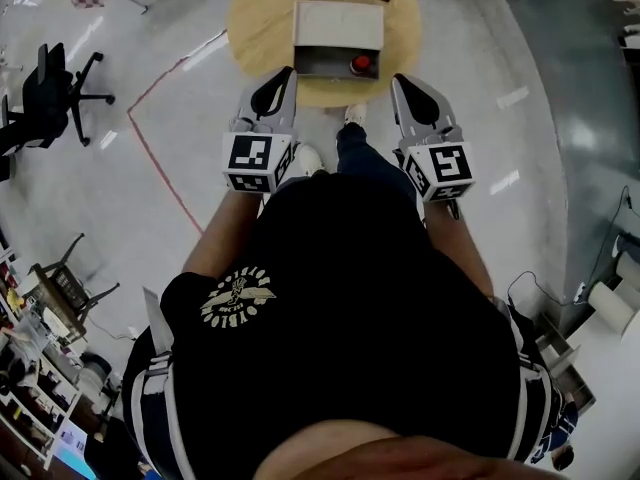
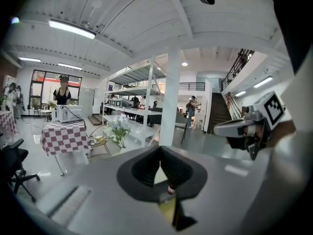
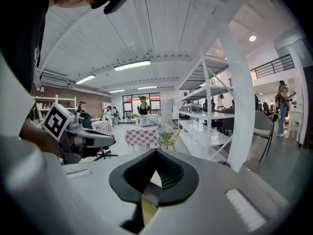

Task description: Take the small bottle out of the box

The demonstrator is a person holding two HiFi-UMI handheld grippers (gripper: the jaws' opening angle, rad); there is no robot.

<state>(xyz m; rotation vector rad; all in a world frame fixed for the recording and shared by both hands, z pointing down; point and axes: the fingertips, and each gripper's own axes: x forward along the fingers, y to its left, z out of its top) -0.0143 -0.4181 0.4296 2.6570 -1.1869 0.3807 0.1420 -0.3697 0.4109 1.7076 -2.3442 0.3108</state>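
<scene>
My black shirt (image 1: 340, 298) fills the foreground as I stand at the round bench (image 1: 252, 23). The left tool (image 1: 286, 74) and right tool (image 1: 399, 80) are both closed and empty, poised either side of the open box (image 1: 338, 28), seemingly lined up for a reach. The red-capped bottle (image 1: 361, 64) sits untouched in the box's near right corner.

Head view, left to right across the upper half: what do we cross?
In order: black office chair → left gripper → box → right gripper.
</scene>
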